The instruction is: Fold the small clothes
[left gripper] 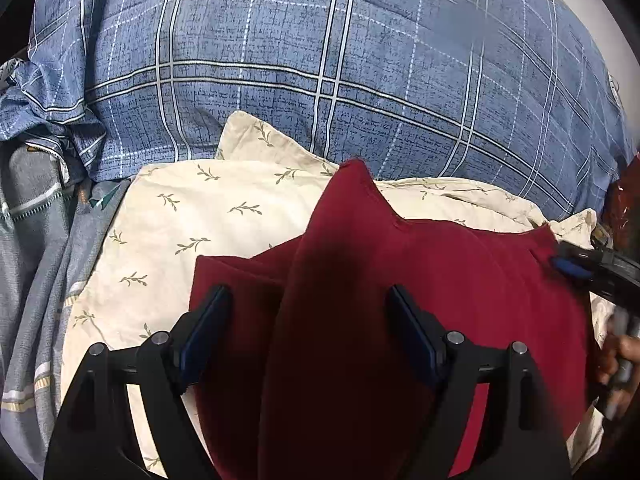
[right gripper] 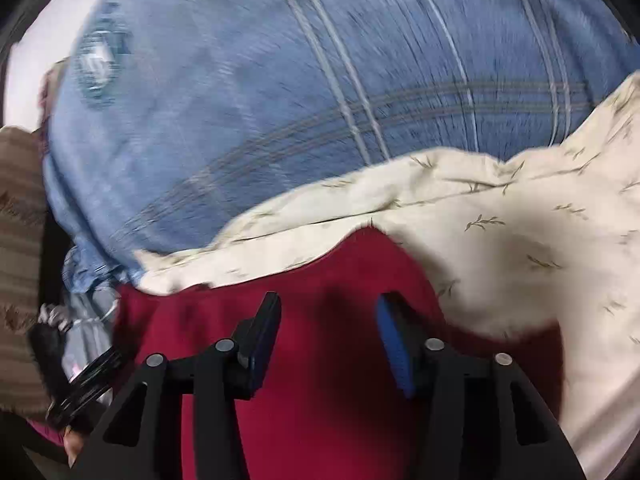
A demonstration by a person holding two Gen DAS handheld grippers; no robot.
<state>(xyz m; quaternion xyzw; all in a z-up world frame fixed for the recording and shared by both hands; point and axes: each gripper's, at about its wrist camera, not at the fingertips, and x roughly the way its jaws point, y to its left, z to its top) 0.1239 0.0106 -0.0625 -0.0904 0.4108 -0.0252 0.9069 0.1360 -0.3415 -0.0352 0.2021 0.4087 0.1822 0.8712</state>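
With both my left tongs (left gripper: 308,328) and right tongs (right gripper: 328,340) released, the raised fold of the maroon garment (left gripper: 460,280) could slump, spoiling the crease.

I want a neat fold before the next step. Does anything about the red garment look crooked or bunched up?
Yes. The red garment is not flat: a raised ridge of cloth runs up between the open fingers of the left gripper to a pointed peak over the cream leaf-print cloth. The right gripper is open above it, the view blurred.
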